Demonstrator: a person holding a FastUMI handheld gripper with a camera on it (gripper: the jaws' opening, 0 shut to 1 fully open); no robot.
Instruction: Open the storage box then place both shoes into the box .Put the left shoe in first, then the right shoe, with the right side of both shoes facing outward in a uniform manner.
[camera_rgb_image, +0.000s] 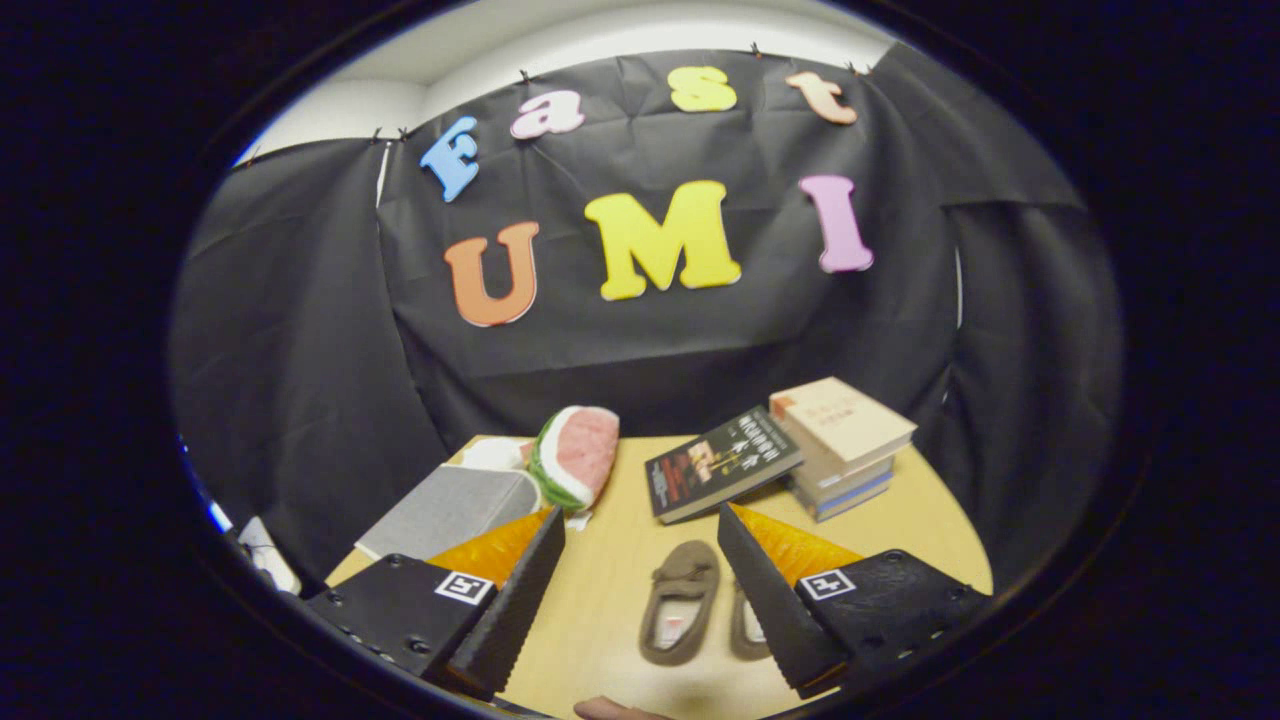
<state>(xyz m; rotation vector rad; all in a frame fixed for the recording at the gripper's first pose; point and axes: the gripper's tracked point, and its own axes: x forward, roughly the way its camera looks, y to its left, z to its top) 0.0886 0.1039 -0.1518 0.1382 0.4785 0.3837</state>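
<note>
Shoes (680, 600) between spread gripper (640, 530) fingers, apparently

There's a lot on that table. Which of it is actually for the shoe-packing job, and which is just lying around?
For the job:
- two brown shoes: one between the open fingers, the other partly hidden by a finger
- grey storage box, lid shut, beyond the fingers
- gripper, open, holding nothing

Just lying about:
- watermelon-slice cushion
- dark book
- stack of books

claw (640, 590) open, shoes (682, 615) between fingers
</note>
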